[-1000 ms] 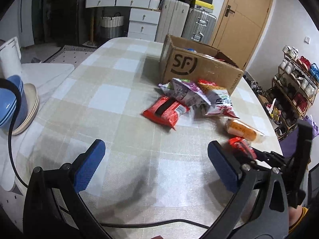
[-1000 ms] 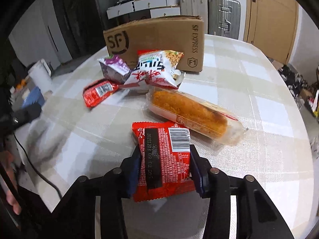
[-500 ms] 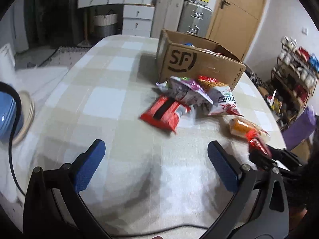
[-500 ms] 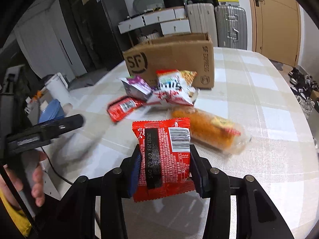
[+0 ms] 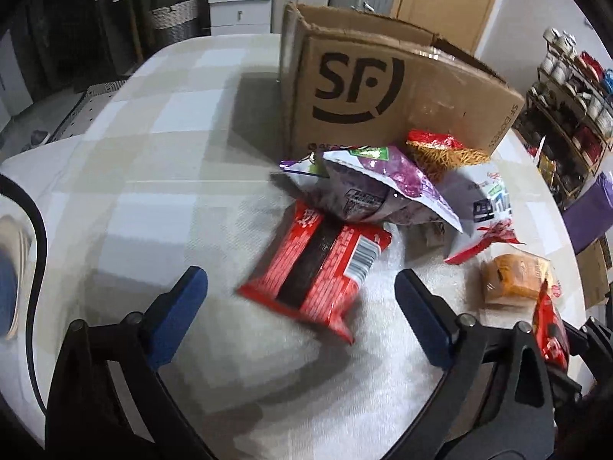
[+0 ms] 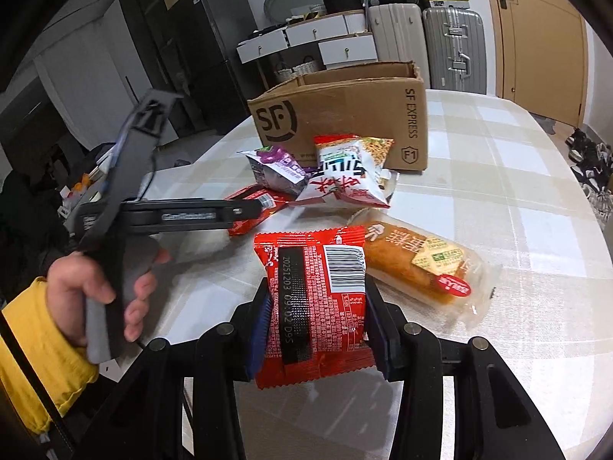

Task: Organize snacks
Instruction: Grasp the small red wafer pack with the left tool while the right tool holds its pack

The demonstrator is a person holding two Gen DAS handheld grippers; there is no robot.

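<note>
Your right gripper is clamped on a red snack packet, pads pressing both side edges, barcode side facing the camera, packet lifted off the table. Your left gripper has its jaws wide apart and they have just been closing a little; nothing is gripped. A second red packet lies flat on the checked tablecloth just ahead of the blue pads, roughly in line with the gap but not touched by either pad. Behind it sits a purple bag, partly overlapping that red packet's far end. Beside the purple bag is a white-and-red noodle bag, leaning against the front of the cardboard box. The box stands open-topped on the table, SF logo toward you. A wrapped orange cake lies on the table just right of the held packet, apart from the box. In the right wrist view your left hand in a yellow sleeve holds the left gripper's handle, its fingers reaching toward the red packet on the table. The left wrist view is motion-blurred, so exact pad-to-packet clearance is hard to tell.
</note>
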